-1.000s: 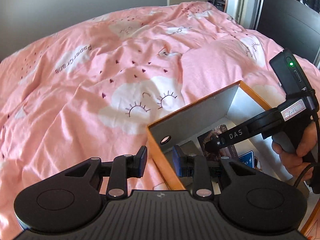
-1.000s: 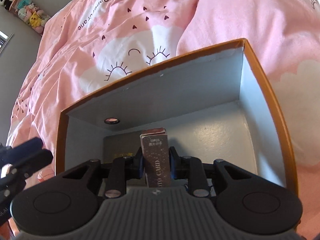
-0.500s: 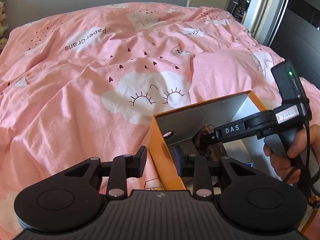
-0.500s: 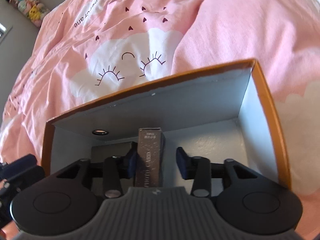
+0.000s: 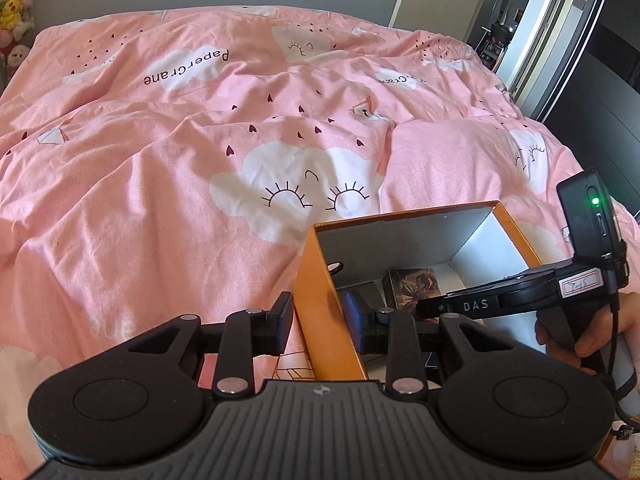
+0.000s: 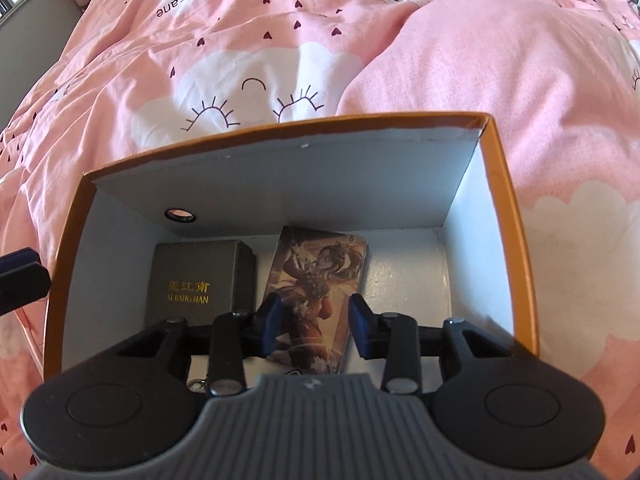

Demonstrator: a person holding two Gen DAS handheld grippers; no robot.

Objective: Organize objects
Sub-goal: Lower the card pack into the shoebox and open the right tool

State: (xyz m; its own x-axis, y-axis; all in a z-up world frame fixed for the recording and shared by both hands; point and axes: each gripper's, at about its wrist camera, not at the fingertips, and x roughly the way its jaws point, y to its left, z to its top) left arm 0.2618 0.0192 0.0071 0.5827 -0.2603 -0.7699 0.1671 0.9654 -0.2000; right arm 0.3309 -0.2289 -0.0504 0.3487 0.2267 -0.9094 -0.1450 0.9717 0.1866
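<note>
Left gripper (image 5: 320, 320) clamps the box (image 6: 504, 184) wall, steadying it. Right gripper (image 6: 314, 330), jaws just closing slightly but clear of anything, hangs over the card pack (image 6: 320, 280) lying flat on the box floor beside a grey case (image 6: 196, 280). Lift straight up; avoid nudging the pack.

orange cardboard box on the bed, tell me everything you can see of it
The orange cardboard box is open-topped, orange outside and along the rim, pale grey-white inside, with a small round hole in its left wall. It sits upright on the pink cloud-print duvet. On its floor lie a dark grey box with gold lettering and an illustrated card pack, side by side. The left gripper clamps the left wall; the right gripper hangs open inside, above the pack.
</note>
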